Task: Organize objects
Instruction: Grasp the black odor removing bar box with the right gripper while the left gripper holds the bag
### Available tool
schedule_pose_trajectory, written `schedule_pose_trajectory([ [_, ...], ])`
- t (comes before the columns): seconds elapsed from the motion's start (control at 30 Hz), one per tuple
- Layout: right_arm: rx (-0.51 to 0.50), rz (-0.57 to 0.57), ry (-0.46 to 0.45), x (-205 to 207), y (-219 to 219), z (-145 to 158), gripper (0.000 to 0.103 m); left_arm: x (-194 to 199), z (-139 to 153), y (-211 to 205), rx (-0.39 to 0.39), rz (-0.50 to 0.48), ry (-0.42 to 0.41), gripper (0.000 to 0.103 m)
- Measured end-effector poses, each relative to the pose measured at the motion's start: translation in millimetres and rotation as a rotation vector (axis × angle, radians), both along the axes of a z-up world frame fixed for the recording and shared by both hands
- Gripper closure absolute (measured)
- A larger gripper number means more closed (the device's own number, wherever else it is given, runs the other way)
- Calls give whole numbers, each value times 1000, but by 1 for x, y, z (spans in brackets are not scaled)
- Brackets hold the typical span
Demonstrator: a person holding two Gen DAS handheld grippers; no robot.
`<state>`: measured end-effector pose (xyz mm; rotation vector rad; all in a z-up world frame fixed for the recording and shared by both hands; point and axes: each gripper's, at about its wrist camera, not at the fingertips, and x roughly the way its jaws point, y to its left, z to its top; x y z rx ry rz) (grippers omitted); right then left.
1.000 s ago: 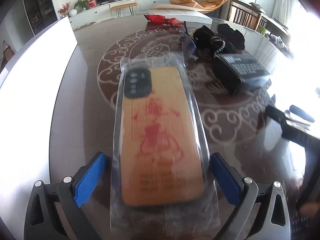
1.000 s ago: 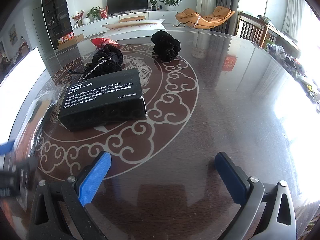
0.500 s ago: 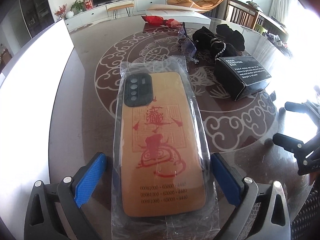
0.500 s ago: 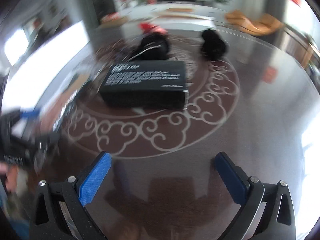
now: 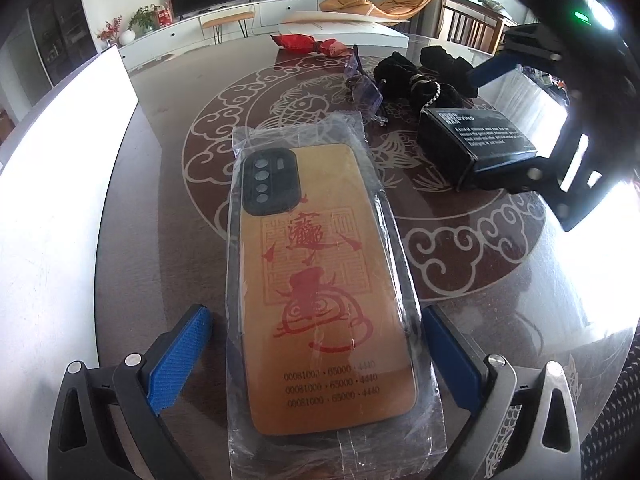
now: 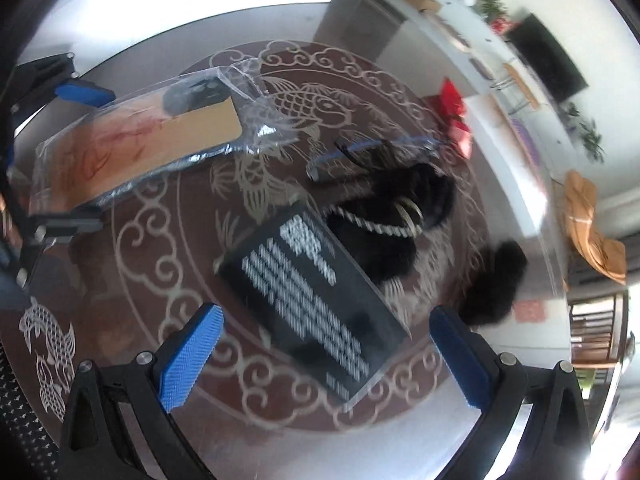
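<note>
An orange phone case in a clear plastic sleeve (image 5: pixel 320 280) lies on the glass table between the wide-open fingers of my left gripper (image 5: pixel 312 356); the pads do not touch it. It also shows in the right wrist view (image 6: pixel 132 140). A black box with white print (image 5: pixel 480 144) lies to its right. My right gripper (image 6: pixel 324 356) is open and hovers over this box (image 6: pixel 312 300), tilted; it also shows in the left wrist view (image 5: pixel 524 120). A black pouch with a chain (image 6: pixel 392 220) and a second black pouch (image 6: pixel 496 284) lie beyond the box.
Folded glasses in a clear sleeve (image 5: pixel 364 88) and red wrapped items (image 5: pixel 308 44) lie at the table's far side. A white board (image 5: pixel 52 200) borders the table on the left. The glass tabletop (image 5: pixel 180 120) has a fish and cloud pattern.
My right gripper has swung left and risen over the black box, tilting its view. My left gripper has stayed around the phone case, with the view shifted slightly.
</note>
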<state>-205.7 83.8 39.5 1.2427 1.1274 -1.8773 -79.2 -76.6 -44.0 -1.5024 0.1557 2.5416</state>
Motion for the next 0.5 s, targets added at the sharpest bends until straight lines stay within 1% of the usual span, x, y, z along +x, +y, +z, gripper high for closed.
schedule_pose_trajectory([
  [0.03,-5,-7,-23,-6,-2,-3,0,0,0,0,0,-5,-1,0],
  [0.07,-8,-28,-66,-12,-3,-8,0,1,0,0,-1,-8,-1,0],
  [0.1,2,-63,-103,-18,-4,-14,2,2,0,-1,-1,-10,-1,0],
  [0.13,9,-116,-133,-23,0,-19,6,2,0,-1,-2,-11,-1,0],
  [0.17,-41,-185,-164,-27,7,-18,12,2,0,-1,-2,-11,-2,0],
  [0.23,-90,-295,-170,-26,23,-12,34,2,0,0,-5,-4,-11,0],
  [0.27,-130,-363,-195,-20,36,-10,39,0,0,0,-7,-1,-21,0],
  [0.3,-157,-406,-217,-16,44,-9,43,-2,1,1,-11,3,-34,0],
  [0.37,-195,-496,-254,3,65,-10,43,-6,1,3,-14,3,-49,0],
  [0.47,-220,-553,-265,24,80,-10,42,-16,1,7,-18,8,-61,0],
  [0.5,-247,-571,-264,26,84,-8,36,-19,1,7,-18,15,-64,0],
])
